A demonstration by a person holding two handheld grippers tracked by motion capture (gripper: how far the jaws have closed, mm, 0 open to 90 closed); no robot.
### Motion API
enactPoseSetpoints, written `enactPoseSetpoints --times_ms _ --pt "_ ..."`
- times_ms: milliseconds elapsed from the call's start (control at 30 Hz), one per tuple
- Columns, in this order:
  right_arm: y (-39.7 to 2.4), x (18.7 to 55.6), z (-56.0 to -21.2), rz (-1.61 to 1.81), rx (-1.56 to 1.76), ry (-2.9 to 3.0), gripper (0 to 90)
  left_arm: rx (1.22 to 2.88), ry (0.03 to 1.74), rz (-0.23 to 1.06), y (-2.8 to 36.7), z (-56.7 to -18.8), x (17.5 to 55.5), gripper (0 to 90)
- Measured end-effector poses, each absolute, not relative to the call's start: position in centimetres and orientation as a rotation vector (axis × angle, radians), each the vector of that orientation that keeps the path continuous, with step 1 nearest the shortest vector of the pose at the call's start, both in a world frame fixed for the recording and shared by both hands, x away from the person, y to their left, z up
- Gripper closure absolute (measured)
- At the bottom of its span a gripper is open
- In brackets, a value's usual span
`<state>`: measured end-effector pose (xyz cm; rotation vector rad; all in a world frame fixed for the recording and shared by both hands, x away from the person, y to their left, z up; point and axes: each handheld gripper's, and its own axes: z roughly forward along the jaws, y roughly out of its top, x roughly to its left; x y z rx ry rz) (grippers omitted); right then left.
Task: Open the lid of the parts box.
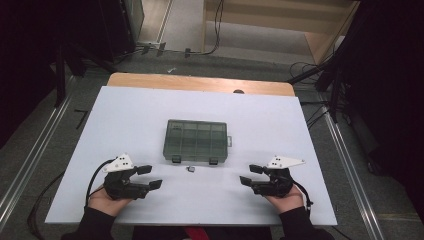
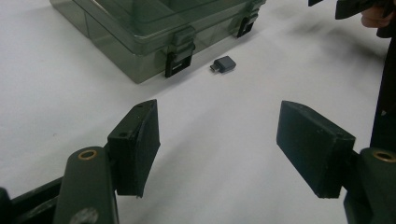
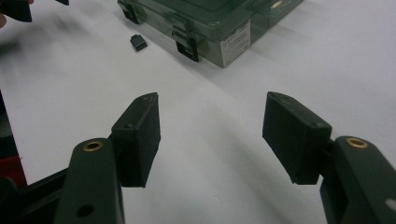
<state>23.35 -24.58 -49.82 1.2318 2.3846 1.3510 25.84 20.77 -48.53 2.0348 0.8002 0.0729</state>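
At the near edge of the white table top (image 1: 125,115), the person's two hands rest apart, one toward each near corner, each bearing a black two-jaw gripper. The left gripper (image 1: 150,176) and the right gripper (image 1: 251,175) point inward at one another, both with jaws standing wide and nothing between them. Bare white surface lies between the two, and more runs out to the left and right edges. Just beyond that gap, near the middle of the table, a small dark grey plug adapter (image 1: 190,169) lies flat, close in front of the near wall of a translucent smoky-green plastic compartment box (image 1: 196,140) with its lid shut. The box sits at the table's centre, well clear of every edge. The left gripper view shows the adapter (image 2: 222,64) lying just beside one of the box's two black front latches (image 2: 176,58), apart from it. The right gripper view shows a white label (image 3: 238,42) on the box's end wall. Past the far edge runs a strip of bare wood (image 1: 200,82).
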Motion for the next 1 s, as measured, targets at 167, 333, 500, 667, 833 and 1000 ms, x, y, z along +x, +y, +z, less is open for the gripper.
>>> enactPoseSetpoints --times_ms 167,333,500,667,833,1000 --pt "-24.50 23.49 -49.85 1.360 1.238 2.389 35.9 2.037 0.803 0.074 20.76 -48.57 25.85 30.3" --pt "-24.50 23.62 -49.86 1.361 1.232 2.398 36.0 2.040 0.809 0.081 20.85 -48.51 25.84 30.3" --pt "-24.53 23.55 -49.83 1.370 1.231 2.396 36.1 2.017 0.818 0.088 21.05 -48.50 25.85 30.4" --pt "-24.59 23.54 -49.77 1.392 1.237 2.390 36.0 2.014 0.826 0.086 21.22 -48.56 25.85 30.4" --pt "-24.68 23.59 -49.87 1.403 1.253 2.392 36.1 2.010 0.829 0.084 21.25 -48.55 25.86 30.5" --pt "-24.53 23.72 -49.86 1.409 1.255 2.392 36.1 1.990 0.846 0.064 21.67 -48.58 25.71 30.5"
